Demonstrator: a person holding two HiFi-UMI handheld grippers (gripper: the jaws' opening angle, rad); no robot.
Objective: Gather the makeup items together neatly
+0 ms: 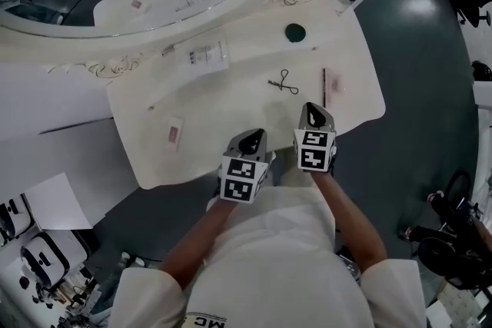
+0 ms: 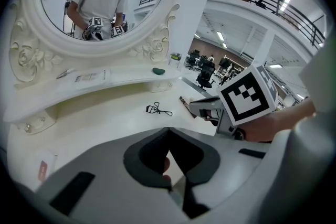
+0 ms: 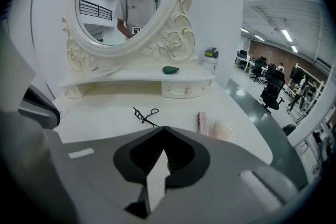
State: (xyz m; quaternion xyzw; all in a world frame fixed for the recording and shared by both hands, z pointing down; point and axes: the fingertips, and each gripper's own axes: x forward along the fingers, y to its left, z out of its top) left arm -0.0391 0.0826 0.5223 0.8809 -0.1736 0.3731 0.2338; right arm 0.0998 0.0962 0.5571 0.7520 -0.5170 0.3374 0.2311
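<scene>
The L hand-held gripper (image 1: 250, 140) & R hand-held gripper (image 1: 314, 116) are held pressed together, nothing pinched, over the near edge of the white surface (image 1: 231, 100), w/ the eyelash curler (image 1: 284, 82), pink stick (image 1: 324, 87) & pale puff (image 1: 338, 87) seen just beyond, & a pink packet (image 1: 174, 132) well apart at left.

Black eyelash curler (image 1: 284, 81) near pink stick (image 1: 324, 87)
</scene>
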